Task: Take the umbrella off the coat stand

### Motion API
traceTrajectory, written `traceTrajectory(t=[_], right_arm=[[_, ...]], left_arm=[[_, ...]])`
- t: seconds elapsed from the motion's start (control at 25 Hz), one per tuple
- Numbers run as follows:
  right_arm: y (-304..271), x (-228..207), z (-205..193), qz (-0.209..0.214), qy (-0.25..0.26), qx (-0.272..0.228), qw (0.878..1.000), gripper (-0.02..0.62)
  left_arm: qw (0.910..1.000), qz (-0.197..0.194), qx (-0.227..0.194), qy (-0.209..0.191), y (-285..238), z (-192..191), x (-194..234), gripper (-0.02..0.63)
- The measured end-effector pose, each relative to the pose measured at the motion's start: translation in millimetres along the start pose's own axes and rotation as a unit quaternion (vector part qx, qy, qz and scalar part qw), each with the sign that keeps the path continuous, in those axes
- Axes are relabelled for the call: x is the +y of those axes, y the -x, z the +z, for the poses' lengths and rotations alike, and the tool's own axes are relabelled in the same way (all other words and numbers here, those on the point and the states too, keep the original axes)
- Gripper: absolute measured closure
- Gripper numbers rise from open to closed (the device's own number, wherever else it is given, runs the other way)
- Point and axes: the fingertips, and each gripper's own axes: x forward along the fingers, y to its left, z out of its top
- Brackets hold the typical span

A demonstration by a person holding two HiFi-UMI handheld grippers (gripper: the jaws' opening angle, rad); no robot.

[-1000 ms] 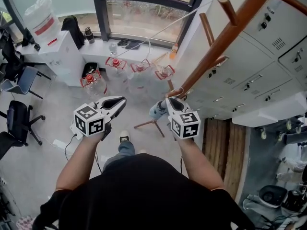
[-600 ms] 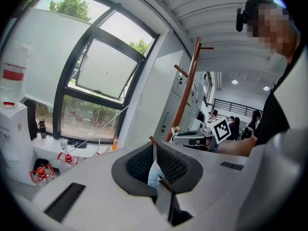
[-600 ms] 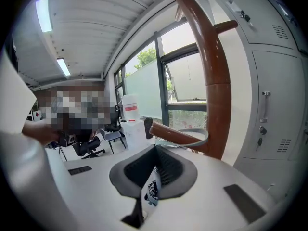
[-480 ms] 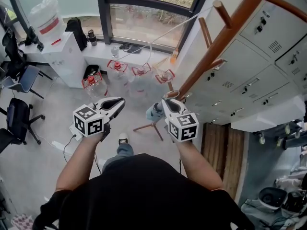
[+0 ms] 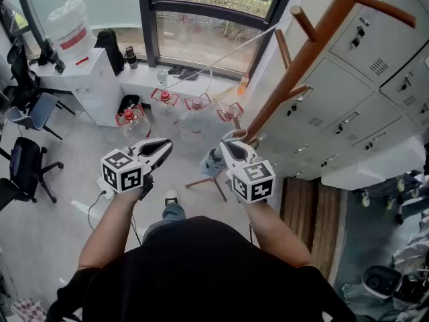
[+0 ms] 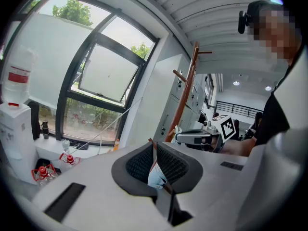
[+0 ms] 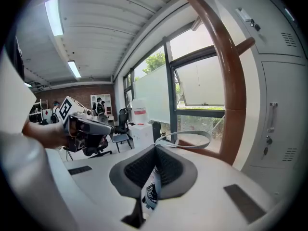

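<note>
Low on the coat stand (image 5: 301, 64), my right gripper (image 5: 228, 139) is clamped tight on the strap loop (image 7: 184, 133) of the umbrella (image 5: 214, 158). The folded umbrella, pale blue with print, hangs below the jaws, just beside the pole. My left gripper (image 5: 167, 143) is closed on nothing and held apart to the left

Progress: grip made; release from the stand not confirmed. In the right gripper view the loop lies just over brown wood of the stand, and I cannot tell whether it has cleared it. Judged remaining: draw the loop free, then carry the umbrella away from the pole

Surroundings: lockers (image 5: 348, 99) close on the right. A window (image 5: 201, 32) is ahead, with a white cord (image 5: 228, 49) slanting across it. Water jugs (image 5: 129, 116) with red caps sit on the floor below, a dispenser (image 5: 90, 79) stands to their left, and chairs (image 5: 23, 170) are at far left

Obstructions: the pole stands just beside the right gripper. The stand's feet (image 5: 204, 178) spread under the umbrella, and pegs (image 5: 303, 24) project above. In my judgement a sideways pull risks snagging the loop or tipping the stand, so a short lift first looks safer
</note>
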Motion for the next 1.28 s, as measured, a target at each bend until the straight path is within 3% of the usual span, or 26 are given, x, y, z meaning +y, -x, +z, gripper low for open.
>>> traceTrajectory(t=[0.64,1.28], right_arm=[[56,12,45,0.023,-0.002,-0.050,0.998,0.581],[130,-31,37,-0.046,-0.027,-0.068,0.996,0.581]], left_arm=[[0.9996,0.001,-0.020,-0.018,4,18,-25,0.565],[0.9981,-0.041,-0.023,-0.041,-18,37,-62,0.565]])
